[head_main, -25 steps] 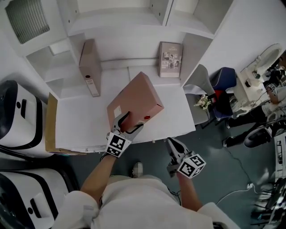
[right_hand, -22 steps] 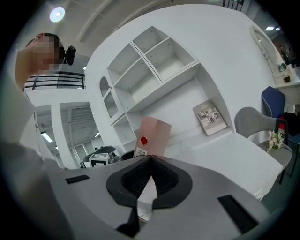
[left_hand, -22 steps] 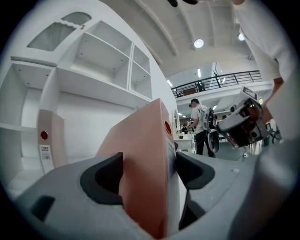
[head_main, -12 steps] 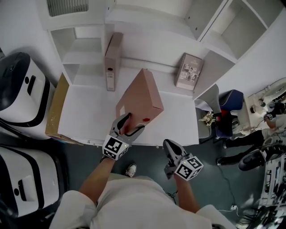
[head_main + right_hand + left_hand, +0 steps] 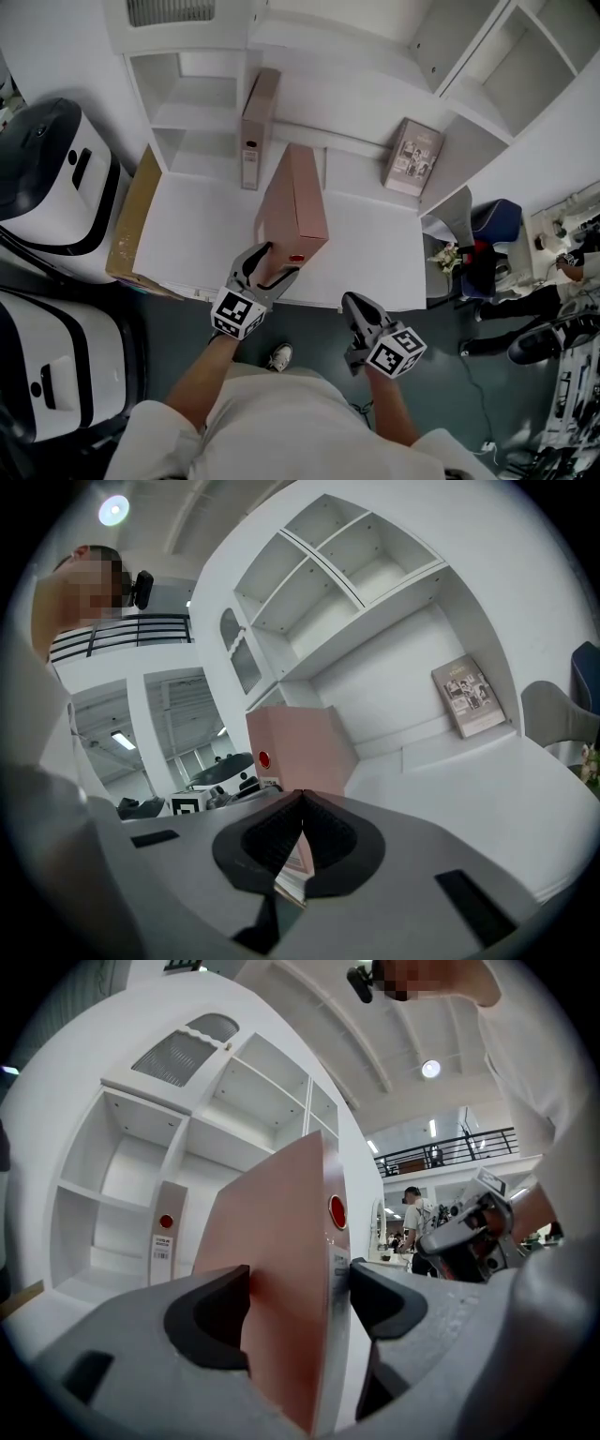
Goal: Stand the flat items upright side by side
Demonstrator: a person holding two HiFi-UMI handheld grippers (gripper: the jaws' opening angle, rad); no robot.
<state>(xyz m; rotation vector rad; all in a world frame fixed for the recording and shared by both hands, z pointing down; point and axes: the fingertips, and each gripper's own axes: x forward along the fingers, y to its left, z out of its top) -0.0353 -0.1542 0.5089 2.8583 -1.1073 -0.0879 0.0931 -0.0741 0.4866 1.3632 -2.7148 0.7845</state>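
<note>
A pink file box (image 5: 292, 202) with a red dot on its spine is held nearly on edge above the white table (image 5: 197, 234). My left gripper (image 5: 272, 265) is shut on its near spine end, and its jaws have just closed a little tighter. The left gripper view shows the box (image 5: 277, 1241) pressed between both pads (image 5: 220, 1321). A second pink file box (image 5: 258, 127) stands upright at the back against the shelf unit. My right gripper (image 5: 354, 305) hangs shut and empty off the table's front edge, right of the held box (image 5: 295, 747).
A framed picture or book (image 5: 413, 157) leans against the back wall at the right. Flat cardboard (image 5: 131, 220) lies at the table's left edge. White machines (image 5: 47, 178) stand on the floor at the left. A blue chair (image 5: 487, 244) is at the right.
The held box has rolled from a slanted, flat-side-up pose to nearly on edge and swung toward the back. The head view has shifted. The right gripper stays shut off the front edge.
</note>
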